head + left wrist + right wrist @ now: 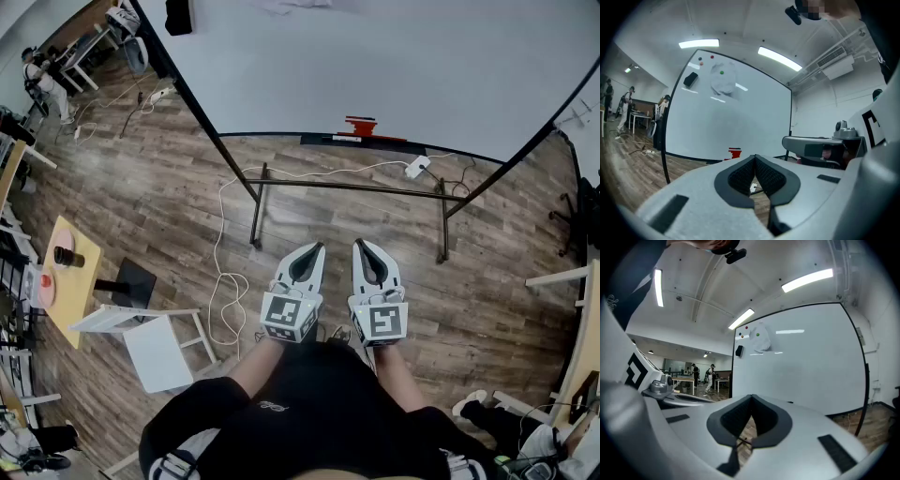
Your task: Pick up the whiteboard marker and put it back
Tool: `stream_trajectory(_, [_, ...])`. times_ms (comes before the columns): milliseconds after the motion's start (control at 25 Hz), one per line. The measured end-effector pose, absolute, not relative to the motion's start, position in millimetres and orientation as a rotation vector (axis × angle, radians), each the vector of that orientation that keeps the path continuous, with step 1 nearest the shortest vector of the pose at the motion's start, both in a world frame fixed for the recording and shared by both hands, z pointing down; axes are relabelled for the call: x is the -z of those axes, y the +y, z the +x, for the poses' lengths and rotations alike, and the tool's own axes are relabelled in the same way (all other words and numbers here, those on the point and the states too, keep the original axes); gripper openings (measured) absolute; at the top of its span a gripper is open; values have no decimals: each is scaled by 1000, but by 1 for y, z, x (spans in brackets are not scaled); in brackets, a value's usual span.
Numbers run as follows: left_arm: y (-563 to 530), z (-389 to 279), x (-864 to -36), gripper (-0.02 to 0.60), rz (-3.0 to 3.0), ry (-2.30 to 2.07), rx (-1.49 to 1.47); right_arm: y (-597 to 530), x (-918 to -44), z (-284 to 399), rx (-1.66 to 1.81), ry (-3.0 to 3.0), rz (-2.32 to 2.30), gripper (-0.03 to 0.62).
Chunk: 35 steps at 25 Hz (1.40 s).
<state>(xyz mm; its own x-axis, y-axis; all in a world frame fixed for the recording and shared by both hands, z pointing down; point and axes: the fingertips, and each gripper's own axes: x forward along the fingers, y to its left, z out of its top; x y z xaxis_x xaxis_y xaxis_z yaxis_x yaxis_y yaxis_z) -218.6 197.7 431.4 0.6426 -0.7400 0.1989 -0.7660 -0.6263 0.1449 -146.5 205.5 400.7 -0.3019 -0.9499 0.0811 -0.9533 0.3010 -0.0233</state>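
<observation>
A large whiteboard (375,66) on a black frame stands in front of me. A small red object (361,128) sits on its bottom ledge, and the left gripper view shows this red object (735,152) too. I cannot tell whether it is the marker. My left gripper (314,248) and right gripper (361,246) are held side by side close to my body, pointing at the board from well short of it. In the left gripper view the left gripper (754,158) has its jaws together with nothing between them. The right gripper (751,397) is likewise shut and empty.
A black eraser (690,78) and a few coloured magnets sit high on the board. The stand's crossbar (347,186) and a white cable with a power strip (417,168) lie below it. At the left stand a small yellow table (70,277) and a white stool (155,342).
</observation>
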Motion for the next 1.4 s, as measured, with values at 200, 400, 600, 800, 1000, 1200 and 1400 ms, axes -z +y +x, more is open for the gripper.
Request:
stream_trajectory(200, [149, -238, -449, 8, 2651, -1226, -191, 154, -436, -159, -163, -2444, 1827, 3])
stream_trajectory(400, [99, -258, -452, 6, 2681, -1117, -214, 102, -433, -180, -178, -2395, 1884, 3])
stream_trajectory(600, [54, -269, -441, 6, 2760, -1019, -213, 63, -423, -193, -111, -2313, 1942, 3])
stream_trajectory(800, [29, -264, -450, 8, 2758, -914, -223, 42, -434, -202, -154, -2260, 1934, 3])
stream_trajectory(1000, [13, -247, -463, 8, 2728, -891, -245, 26, -443, -185, -199, -2243, 1912, 3])
stream_trajectory(1200, [-41, -222, -464, 8, 2726, -945, -295, -27, -457, -147, -247, -2238, 1905, 3])
stream_trajectory(1400, [-84, -172, -478, 8, 2765, -966, -510, -70, -479, -95, -299, -2286, 1844, 3])
